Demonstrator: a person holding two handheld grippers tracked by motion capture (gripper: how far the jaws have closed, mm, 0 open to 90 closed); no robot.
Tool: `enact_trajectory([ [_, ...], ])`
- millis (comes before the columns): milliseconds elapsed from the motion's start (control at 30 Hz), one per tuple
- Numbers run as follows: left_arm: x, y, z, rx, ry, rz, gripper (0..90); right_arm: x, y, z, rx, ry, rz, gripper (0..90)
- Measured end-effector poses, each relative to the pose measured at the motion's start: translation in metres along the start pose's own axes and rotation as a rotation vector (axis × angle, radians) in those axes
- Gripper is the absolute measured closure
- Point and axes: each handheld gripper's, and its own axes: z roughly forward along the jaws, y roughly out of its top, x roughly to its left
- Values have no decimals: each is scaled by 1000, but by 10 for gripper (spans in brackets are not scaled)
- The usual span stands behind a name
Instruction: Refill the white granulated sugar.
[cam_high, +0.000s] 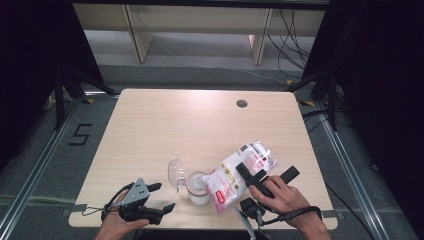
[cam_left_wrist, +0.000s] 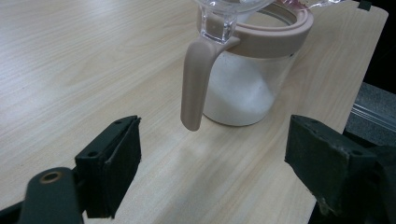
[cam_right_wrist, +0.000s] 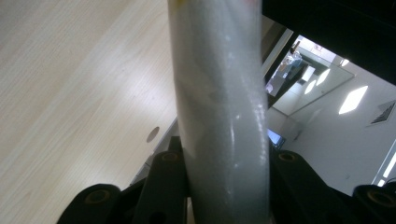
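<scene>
The right gripper (cam_high: 260, 176) clamps a soft, slippery bag (cam_high: 239, 176) at its middle, tipped over the jar (cam_high: 198, 189); the left gripper (cam_high: 161, 196) is released.

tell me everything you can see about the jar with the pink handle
The jar is a clear, squat container with a dusty-pink rim and a pink handle hanging down one side. It stands upright near the table's front edge, roughly half full of white powder. A clear hinged lid is flipped open. The tilted bag reaches over its mouth.
</scene>
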Motion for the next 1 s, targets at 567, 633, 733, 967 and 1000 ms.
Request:
enact_trajectory([
  [567,0,0,0,-2,1,0,180,3,2,-1,7,5,53,762],
  [633,0,0,0,0,6,1,180,4,2,-1,7,6,53,763],
  [733,0,0,0,0,5,2,180,3,1,-1,7,4,52,766],
  [967,0,0,0,0,6,1,180,4,1,-2,8,2,53,770],
  [1000,0,0,0,0,6,1,180,5,1,-1,5,-3,67,770],
])
